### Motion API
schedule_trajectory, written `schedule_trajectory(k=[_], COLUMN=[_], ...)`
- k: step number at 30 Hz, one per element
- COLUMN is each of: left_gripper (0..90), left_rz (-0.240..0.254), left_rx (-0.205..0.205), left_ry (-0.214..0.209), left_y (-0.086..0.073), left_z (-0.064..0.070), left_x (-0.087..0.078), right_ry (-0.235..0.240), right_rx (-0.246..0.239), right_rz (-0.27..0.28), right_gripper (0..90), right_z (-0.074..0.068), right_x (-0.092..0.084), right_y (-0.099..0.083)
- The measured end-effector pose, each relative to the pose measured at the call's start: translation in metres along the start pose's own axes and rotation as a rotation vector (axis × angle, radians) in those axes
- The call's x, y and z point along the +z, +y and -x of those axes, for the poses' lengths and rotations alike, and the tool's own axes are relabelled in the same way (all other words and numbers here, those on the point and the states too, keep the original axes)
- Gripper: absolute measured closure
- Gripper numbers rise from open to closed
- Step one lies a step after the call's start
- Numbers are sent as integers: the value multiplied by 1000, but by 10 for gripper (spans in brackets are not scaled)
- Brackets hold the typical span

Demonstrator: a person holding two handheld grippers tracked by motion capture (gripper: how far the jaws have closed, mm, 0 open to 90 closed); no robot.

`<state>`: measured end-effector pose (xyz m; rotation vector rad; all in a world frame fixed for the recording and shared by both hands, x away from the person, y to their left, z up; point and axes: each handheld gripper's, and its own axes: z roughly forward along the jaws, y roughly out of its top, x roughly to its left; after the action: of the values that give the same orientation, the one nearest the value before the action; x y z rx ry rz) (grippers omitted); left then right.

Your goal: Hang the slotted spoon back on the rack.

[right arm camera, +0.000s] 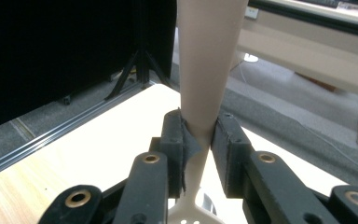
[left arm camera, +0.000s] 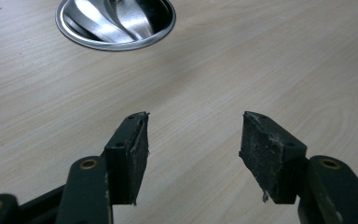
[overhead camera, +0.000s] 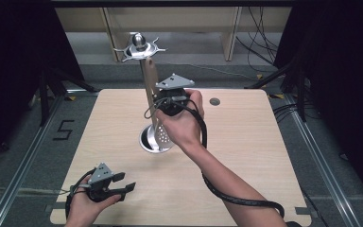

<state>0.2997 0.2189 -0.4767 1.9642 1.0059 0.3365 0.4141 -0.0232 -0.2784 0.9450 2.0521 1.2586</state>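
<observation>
Black rubber pads of the right gripper [right arm camera: 200,140] are closed on the thin neck of a beige slotted spatula with a long flat handle [right arm camera: 209,60], just above its perforated blade. The spatula's long axis runs toward 12 o'clock from the jaws, nearly upright; in the high view its blade hangs over the round steel holder base [overhead camera: 147,141] at the table centre. The left gripper [overhead camera: 123,183] rests at 7 o'clock of the base, jaws open and empty, well apart.
</observation>
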Motion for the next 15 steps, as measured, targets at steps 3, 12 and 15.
schedule_trajectory(k=[3, 12, 15], left_gripper=[409, 409, 409], left_rz=[-6, 1, -4], left_rx=[1, 3, 9], left_ry=[-4, 1, -2], left_y=[0, 0, 0], left_z=[0, 0, -1], left_x=[-1, -1, -2], right_ry=[18, 20, 48], right_rx=[23, 11, -24], right_rz=[-24, -16, 5], right_gripper=[757, 752, 611], right_z=[-1, 0, 2], right_x=[2, 4, 3], right_y=[2, 1, -4])
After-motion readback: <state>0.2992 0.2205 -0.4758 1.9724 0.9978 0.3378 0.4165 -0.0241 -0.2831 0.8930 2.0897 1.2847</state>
